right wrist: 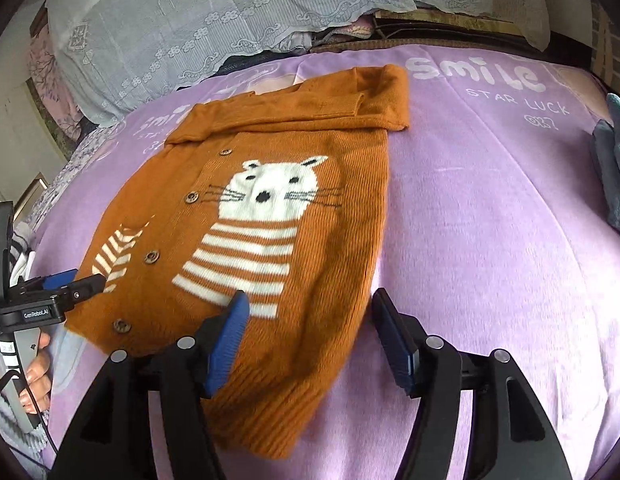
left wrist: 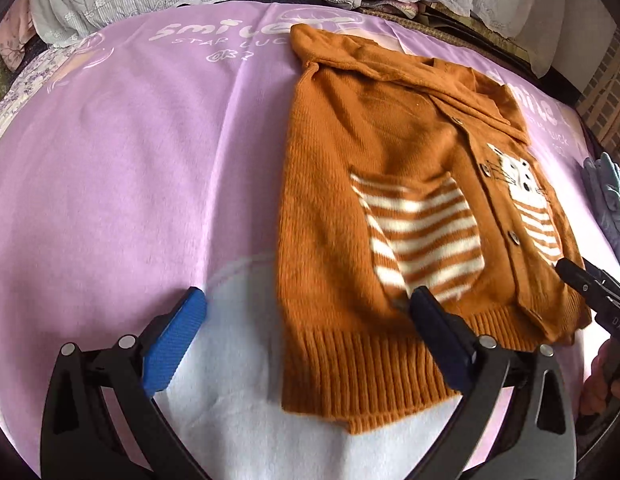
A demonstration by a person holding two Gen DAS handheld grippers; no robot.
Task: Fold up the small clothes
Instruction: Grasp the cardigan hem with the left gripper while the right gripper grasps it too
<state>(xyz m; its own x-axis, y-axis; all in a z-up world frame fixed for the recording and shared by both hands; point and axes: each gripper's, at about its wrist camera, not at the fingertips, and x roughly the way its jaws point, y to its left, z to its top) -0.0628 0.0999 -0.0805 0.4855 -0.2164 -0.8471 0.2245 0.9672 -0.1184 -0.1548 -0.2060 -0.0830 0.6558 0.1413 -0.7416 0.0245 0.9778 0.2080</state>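
Observation:
A small orange knitted cardigan (left wrist: 389, 152) with a white cat and striped pockets lies flat, buttoned, on a purple blanket (left wrist: 150, 160); its sleeves are folded across the top. It also shows in the right wrist view (right wrist: 270, 208). My left gripper (left wrist: 310, 312) is open, over the cardigan's lower left hem, holding nothing. My right gripper (right wrist: 310, 312) is open, over the lower right hem, holding nothing. The right gripper's tip shows in the left wrist view (left wrist: 581, 280), and the left gripper shows in the right wrist view (right wrist: 74, 288).
The purple blanket (right wrist: 489, 220) has white "smile" lettering. A grey-blue garment (right wrist: 613, 168) lies at the right edge. White lace cloth (right wrist: 230, 12) covers piled items behind the blanket.

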